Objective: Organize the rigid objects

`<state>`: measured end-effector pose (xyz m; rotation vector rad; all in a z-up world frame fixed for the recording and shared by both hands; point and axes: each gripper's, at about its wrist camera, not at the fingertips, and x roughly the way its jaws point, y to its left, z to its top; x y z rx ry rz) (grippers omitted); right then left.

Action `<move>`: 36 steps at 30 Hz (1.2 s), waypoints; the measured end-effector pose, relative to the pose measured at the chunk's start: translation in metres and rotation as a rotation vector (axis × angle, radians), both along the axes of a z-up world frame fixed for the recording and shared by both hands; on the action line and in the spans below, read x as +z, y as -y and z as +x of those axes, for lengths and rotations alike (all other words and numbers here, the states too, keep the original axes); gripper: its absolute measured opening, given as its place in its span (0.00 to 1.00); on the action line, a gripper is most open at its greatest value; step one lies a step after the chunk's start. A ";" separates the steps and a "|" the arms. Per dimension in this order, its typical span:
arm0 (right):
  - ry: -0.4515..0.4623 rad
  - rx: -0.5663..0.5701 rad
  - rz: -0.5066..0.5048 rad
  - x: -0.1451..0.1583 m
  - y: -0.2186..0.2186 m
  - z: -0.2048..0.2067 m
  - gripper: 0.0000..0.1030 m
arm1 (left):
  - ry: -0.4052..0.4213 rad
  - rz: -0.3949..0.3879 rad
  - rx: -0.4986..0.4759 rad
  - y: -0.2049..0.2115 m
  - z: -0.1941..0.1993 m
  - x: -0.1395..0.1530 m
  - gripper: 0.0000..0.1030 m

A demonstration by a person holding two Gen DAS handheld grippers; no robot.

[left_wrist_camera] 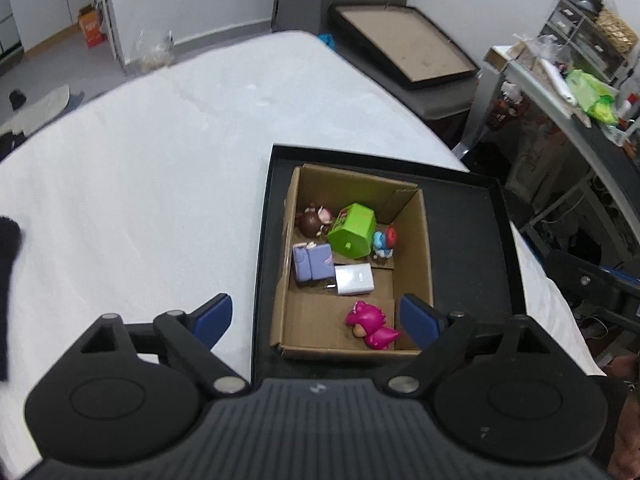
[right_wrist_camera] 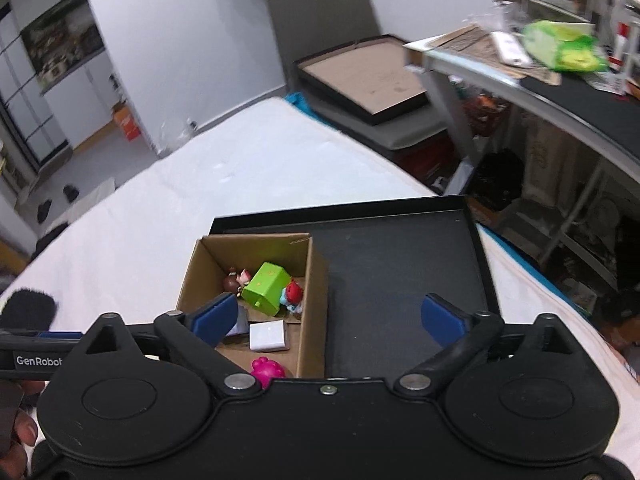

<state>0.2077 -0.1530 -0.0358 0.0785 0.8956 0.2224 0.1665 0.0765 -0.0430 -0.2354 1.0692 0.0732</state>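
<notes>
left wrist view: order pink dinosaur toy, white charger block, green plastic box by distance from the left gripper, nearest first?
From the left gripper:
1. Pink dinosaur toy, near end of the cardboard box.
2. White charger block, mid-box.
3. Green plastic box, far end, among figurines.

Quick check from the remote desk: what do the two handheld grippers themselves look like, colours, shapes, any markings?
Both match: the left gripper and right gripper have matte black bodies with two round discs, silver pivot pins, black linkage arms and blue pads on the fingertips. The left one's centre section is ribbed. White lettering "GenRobot" shows on a black bar at the right view's left edge.
</notes>
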 end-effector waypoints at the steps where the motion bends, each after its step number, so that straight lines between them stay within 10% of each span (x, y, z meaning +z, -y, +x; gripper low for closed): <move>1: 0.010 -0.011 0.006 0.004 0.003 -0.004 1.00 | 0.010 0.001 -0.006 0.001 -0.003 0.004 0.88; 36: 0.163 -0.188 0.000 0.049 0.047 -0.158 1.00 | 0.255 0.109 -0.088 0.058 -0.161 0.065 0.91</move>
